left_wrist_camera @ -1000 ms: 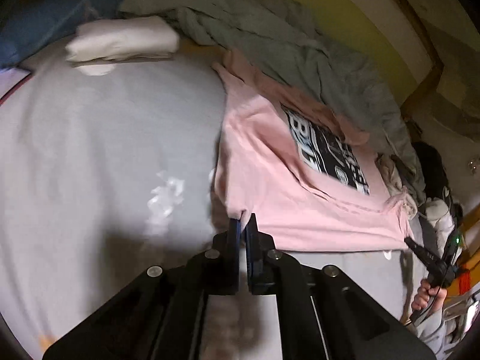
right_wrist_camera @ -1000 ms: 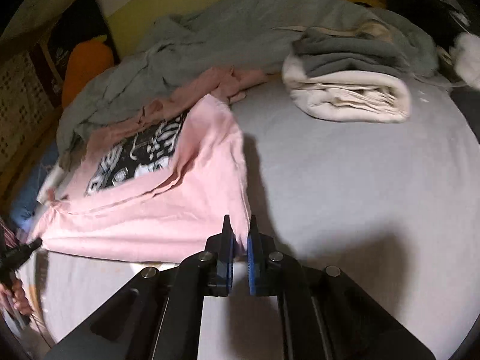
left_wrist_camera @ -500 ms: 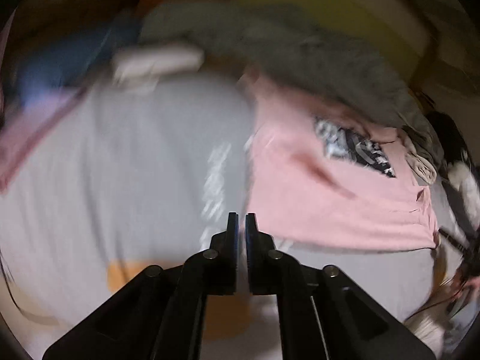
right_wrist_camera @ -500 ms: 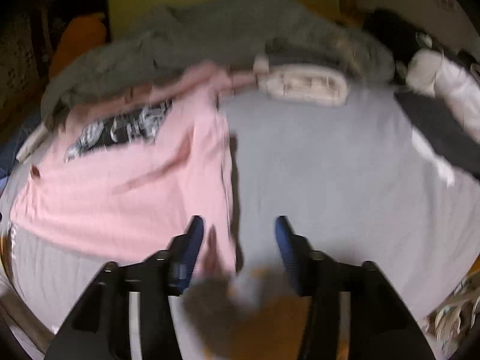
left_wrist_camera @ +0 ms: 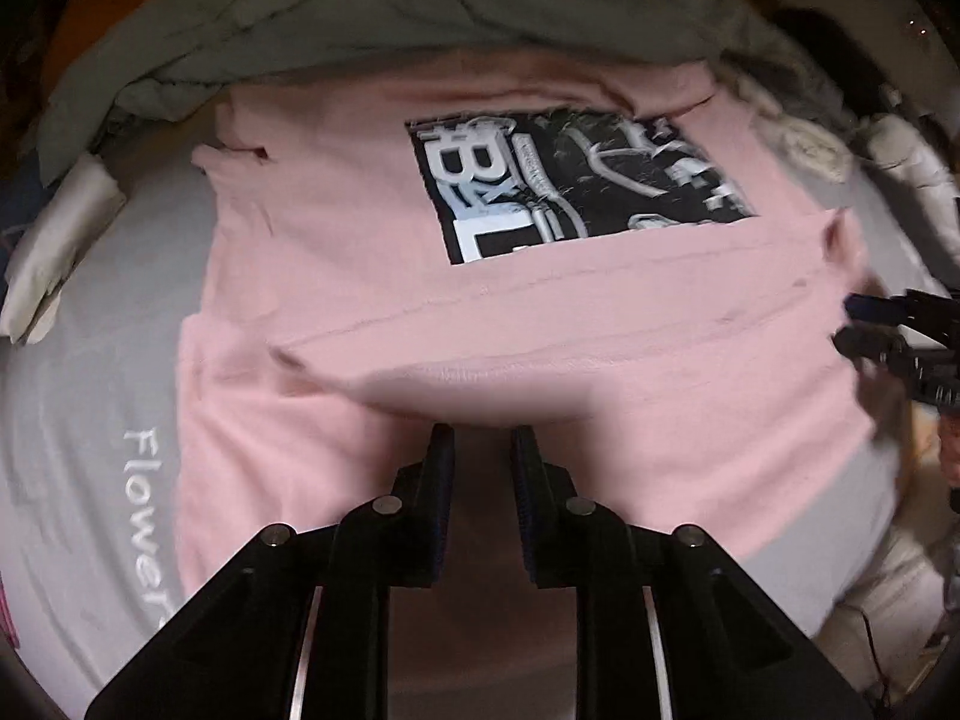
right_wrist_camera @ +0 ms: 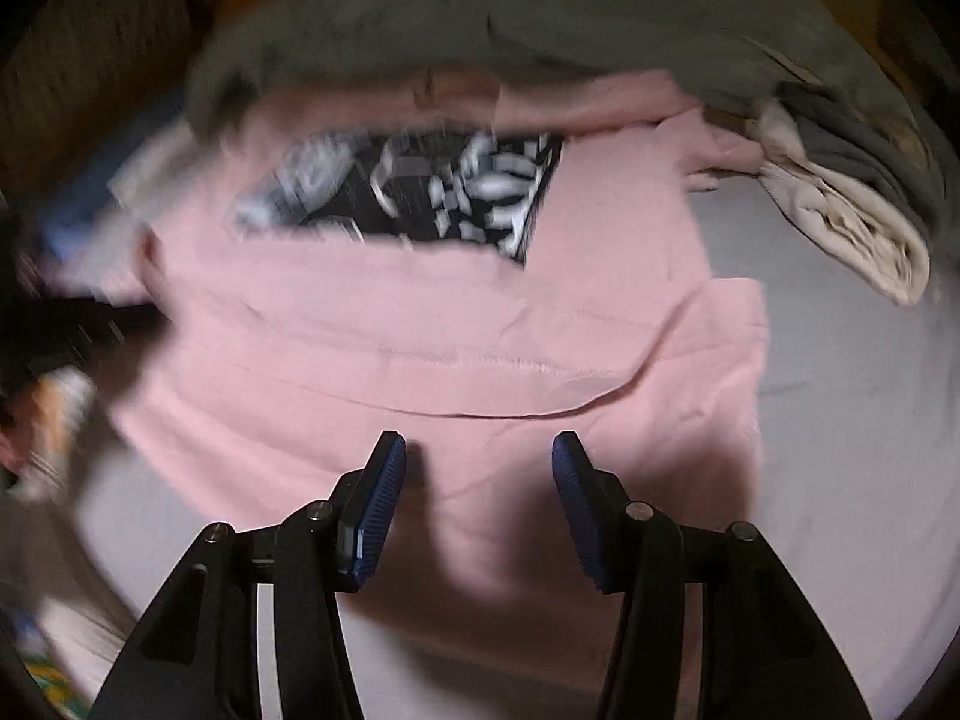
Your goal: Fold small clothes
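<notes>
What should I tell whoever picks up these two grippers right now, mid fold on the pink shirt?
Left gripper: jaws just been opening, slightly apart, nothing between them.
Right gripper: wide open, empty.
Pink shirt: flat on the grey sheet, lower part folded up over the print's bottom edge.
Folded clothes lie at the far right.
Done: first fold, both corners released.
Left: probably the remaining folds, then stacking.

Dim light, grey bed sheet point(left_wrist_camera: 90, 420), rumpled grey blanket point(left_wrist_camera: 420, 6) behind
</notes>
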Demonstrator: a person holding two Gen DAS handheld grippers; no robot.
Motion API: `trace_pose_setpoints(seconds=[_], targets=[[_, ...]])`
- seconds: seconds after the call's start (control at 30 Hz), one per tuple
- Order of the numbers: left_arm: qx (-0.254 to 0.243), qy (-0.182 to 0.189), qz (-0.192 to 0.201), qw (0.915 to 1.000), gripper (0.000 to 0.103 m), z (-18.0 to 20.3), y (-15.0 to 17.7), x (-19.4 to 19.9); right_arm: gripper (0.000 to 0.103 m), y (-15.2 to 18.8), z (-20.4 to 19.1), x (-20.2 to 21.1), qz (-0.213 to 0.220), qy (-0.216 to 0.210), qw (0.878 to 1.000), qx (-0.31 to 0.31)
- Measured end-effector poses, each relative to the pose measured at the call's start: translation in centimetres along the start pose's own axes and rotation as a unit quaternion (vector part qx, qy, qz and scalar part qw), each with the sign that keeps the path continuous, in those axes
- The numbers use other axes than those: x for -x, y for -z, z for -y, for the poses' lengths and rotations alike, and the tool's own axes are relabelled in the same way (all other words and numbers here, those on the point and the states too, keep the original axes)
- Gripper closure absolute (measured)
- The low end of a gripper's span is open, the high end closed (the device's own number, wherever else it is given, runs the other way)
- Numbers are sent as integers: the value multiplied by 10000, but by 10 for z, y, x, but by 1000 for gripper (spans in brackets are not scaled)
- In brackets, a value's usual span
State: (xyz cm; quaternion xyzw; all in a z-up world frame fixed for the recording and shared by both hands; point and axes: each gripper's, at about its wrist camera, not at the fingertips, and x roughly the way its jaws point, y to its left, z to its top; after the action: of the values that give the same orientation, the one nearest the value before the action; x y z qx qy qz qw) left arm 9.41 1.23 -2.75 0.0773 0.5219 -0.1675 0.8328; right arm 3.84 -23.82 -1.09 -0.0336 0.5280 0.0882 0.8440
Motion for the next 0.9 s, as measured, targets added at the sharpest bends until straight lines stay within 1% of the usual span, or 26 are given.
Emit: trace_pose_setpoints(seconds=[0.03, 0.07, 0.1, 0.13, 0.23, 0.27, 0.3, 0.33, 0.37, 0.4, 0.43, 0.5, 0.53, 0.57, 0.6, 0.67, 0.7, 0.73, 0.77, 0.8, 0.83, 0.87, 0.9], targets=[[80, -43, 24, 10000, 84, -2, -3, -4, 49, -1, -3, -8, -33, 151, 9998, 80], [163, -59, 51, 9998, 82, -5, -9, -7, 46, -5, -4, -10, 23, 199, 9998, 82], [263, -75, 93, 9996, 78, -10, -15, -9, 45, -10, -3, -12, 93, 256, 9996, 44], [376, -103, 164, 9991, 77, -17, -22, -12, 45, -18, -2, -15, 170, 317, 9994, -13], [659, -227, 446, 9966, 76, -32, -40, -20, 45, -38, 9, -22, 476, 422, 9977, -247], [747, -297, 571, 9951, 75, -35, -46, -22, 45, -45, 14, -23, 640, 556, 9959, -322], [845, -373, 691, 9933, 75, -41, -48, -23, 45, -49, 22, -19, 860, 885, 9915, -415], [939, -368, 814, 9916, 75, -48, -48, -22, 45, -50, 26, -16, 1022, 1103, 9874, -502], [1028, -261, 1002, 9893, 74, -54, -45, -16, 45, -49, 30, -11, 1165, 1178, 9844, -594], [1091, -172, 1162, 9871, 70, -58, -40, -10, 45, -47, 36, -4, 1290, 1115, 9828, -708], [1128, -126, 1311, 9849, 67, -61, -35, -2, 45, -44, 43, 5, 1368, 946, 9828, -805], [1076, -149, 1481, 9830, 54, -62, -23, 14, 45, -34, 50, 22, 1425, 779, 9836, -788], [1017, -255, 1509, 9830, 48, -61, -19, 21, 44, -31, 51, 28, 1482, 834, 9824, -775], [982, -393, 1518, 9827, 39, -61, -16, 26, 43, -25, 55, 36, 1597, 947, 9795, -778], [991, -515, 1536, 9818, 34, -61, -12, 30, 41, -20, 58, 40, 1636, 1006, 9781, -805], [1128, -564, 1555, 9797, 33, -69, -5, 32, 40, -13, 73, 43, 1612, 1086, 9756, -1017], [1210, -497, 1503, 9800, 30, -74, -4, 31, 40, -10, 80, 42, 1566, 1003, 9760, -1132], [1296, -424, 1404, 9807, 28, -79, -4, 26, 40, -9, 88, 38, 1455, 851, 9779, -1236], [1380, -376, 1254, 9817, 21, -85, -5, 18, 41, -10, 92, 32, 1357, 721, 9796, -1294], [1445, -342, 1120, 9826, 21, -89, -3, 11, 41, -9, 96, 25, 1258, 365, 9830, -1287], [1548, -331, 1029, 9820, 21, -94, 0, 4, 41, -10, 97, 18, 1202, 115, 9845, -1275], [1660, -287, 994, 9807, 22, -98, 2, -1, 41, -10, 100, 12, 1146, -35, 9846, -1319], [1736, -178, 991, 9797, 23, -101, 4, -5, 46, -10, 102, 6, 1128, -57, 9835, -1414]])
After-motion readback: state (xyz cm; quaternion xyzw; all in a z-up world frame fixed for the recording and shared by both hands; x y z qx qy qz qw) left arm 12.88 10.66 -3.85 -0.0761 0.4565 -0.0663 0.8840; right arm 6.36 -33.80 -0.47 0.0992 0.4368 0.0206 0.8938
